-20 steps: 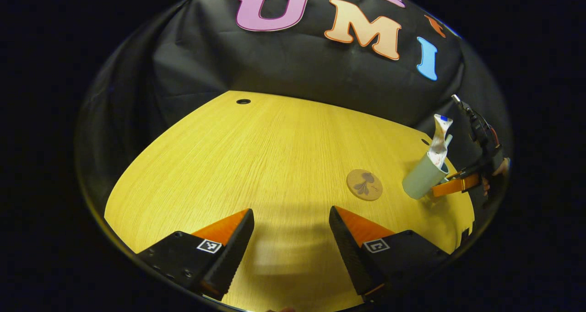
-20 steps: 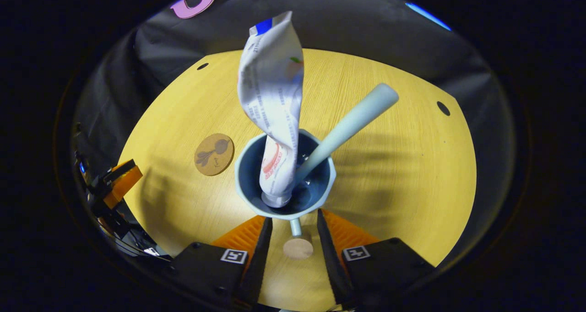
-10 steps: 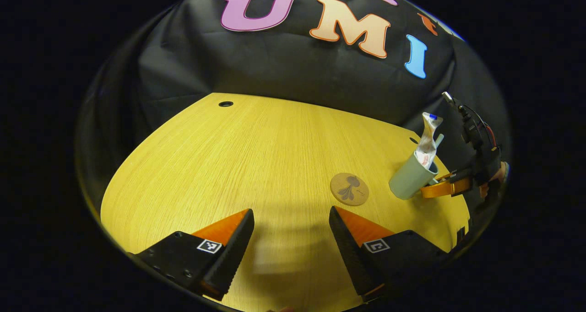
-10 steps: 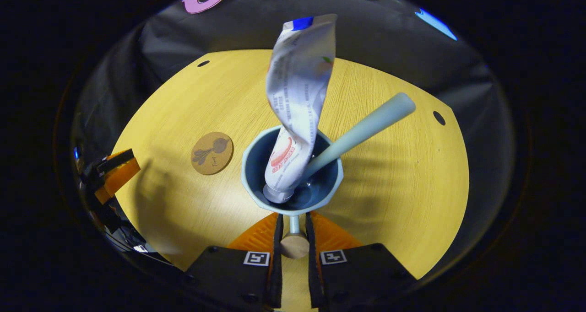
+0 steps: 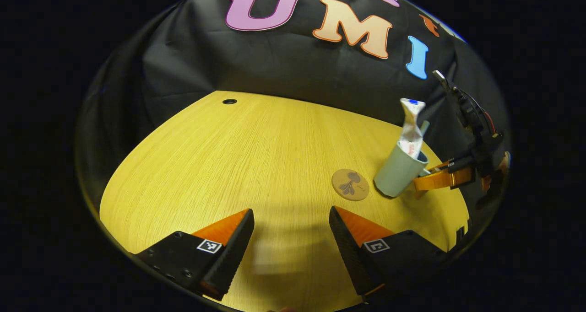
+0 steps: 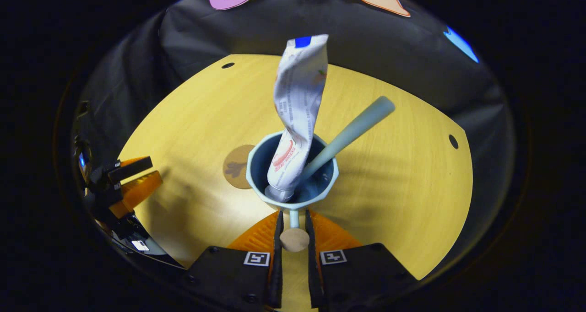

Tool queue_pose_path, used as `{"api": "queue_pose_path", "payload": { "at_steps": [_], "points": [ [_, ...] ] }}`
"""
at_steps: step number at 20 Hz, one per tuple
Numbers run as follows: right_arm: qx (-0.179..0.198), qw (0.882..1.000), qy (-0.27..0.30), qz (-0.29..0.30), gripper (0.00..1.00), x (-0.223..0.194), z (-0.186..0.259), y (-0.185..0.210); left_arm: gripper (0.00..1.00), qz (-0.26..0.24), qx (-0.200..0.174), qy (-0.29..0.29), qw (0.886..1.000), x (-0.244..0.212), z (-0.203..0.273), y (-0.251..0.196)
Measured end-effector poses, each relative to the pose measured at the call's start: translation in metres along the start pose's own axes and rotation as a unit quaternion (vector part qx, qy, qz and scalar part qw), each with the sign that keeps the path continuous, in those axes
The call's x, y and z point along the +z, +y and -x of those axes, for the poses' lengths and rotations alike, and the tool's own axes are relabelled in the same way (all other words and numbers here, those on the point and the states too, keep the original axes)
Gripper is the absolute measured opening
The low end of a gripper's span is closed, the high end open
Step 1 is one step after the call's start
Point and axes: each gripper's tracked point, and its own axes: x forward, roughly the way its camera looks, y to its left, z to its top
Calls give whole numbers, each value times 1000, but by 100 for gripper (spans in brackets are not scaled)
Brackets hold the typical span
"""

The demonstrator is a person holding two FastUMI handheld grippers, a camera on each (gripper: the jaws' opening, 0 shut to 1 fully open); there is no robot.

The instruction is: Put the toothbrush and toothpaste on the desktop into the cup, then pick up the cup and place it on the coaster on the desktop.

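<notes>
Above the wooden desktop point(image 6: 403, 174), the right gripper point(image 6: 293, 239) holds a pale green cup point(image 6: 293, 174) by its handle, with toothpaste and toothbrush standing inside.

Both fingers of the right gripper press on the round knob at the end of the cup handle. From the right gripper view, the white toothpaste tube point(image 6: 297, 106), twisted and cap down, rises from the cup, and the pale green toothbrush handle point(image 6: 352, 131) leans to the right. The cup's rim partly covers the brown round coaster point(image 6: 236, 168) at its left. From the left gripper view, the cup point(image 5: 399, 169) is tilted, its base just right of the coaster point(image 5: 350, 184); whether it touches the desktop cannot be told. The left gripper point(image 5: 291, 239) hovers near the desk's near edge, jaws wide apart and holding nothing.
</notes>
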Motion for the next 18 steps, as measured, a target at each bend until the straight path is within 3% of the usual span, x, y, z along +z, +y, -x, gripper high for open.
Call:
{"api": "queue_pose_path", "payload": {
  "at_steps": [8,18],
  "points": [
    [5,999,3,43,18,6,-4,-3,96,40,7,-10,999,3,-5,11],
    [6,998,34,47,27,6,-16,-3,95,32,9,0,999,2,-5,14]
  ]
}}
